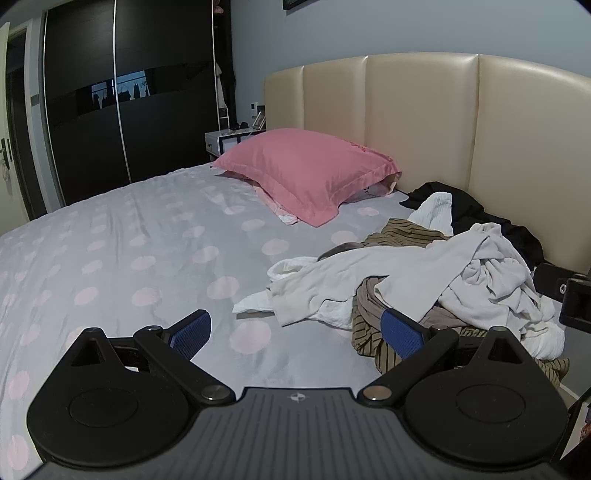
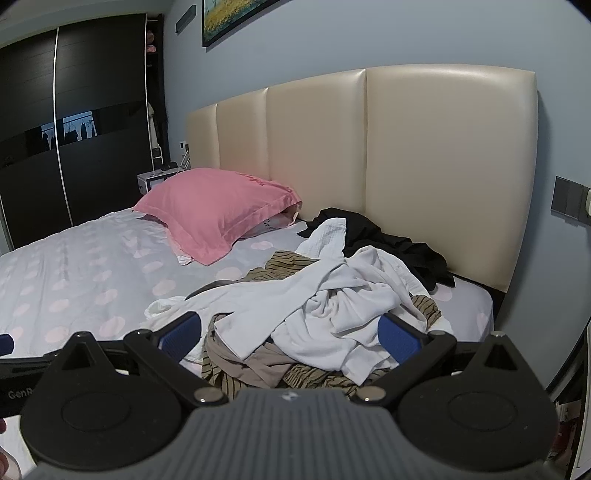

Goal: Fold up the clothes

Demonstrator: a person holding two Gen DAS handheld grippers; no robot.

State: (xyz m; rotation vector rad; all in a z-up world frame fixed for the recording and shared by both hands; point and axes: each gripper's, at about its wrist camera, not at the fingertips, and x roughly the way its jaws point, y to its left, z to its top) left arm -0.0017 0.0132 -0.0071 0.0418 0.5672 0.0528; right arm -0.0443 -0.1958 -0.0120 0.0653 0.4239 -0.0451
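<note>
On the bed (image 1: pixel 110 229), near the headboard (image 2: pixel 443 166), lay the clothes (image 2: pixel 332 295) in a heap, both the left gripper (image 1: pixel 295 332) and right gripper (image 2: pixel 290 332) spread empty; best to pinch one white edge and lift slowly.

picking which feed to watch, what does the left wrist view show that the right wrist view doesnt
Only the left wrist view: a door at the far left edge and more bare bedsheet ahead of its open left gripper.

Only the right wrist view: a framed painting above the headboard, a wall switch panel, and the bed's right corner.

Both: pink pillow, cream headboard, dark wardrobe, and the unfolded clothes pile, which the open right gripper faces.
</note>
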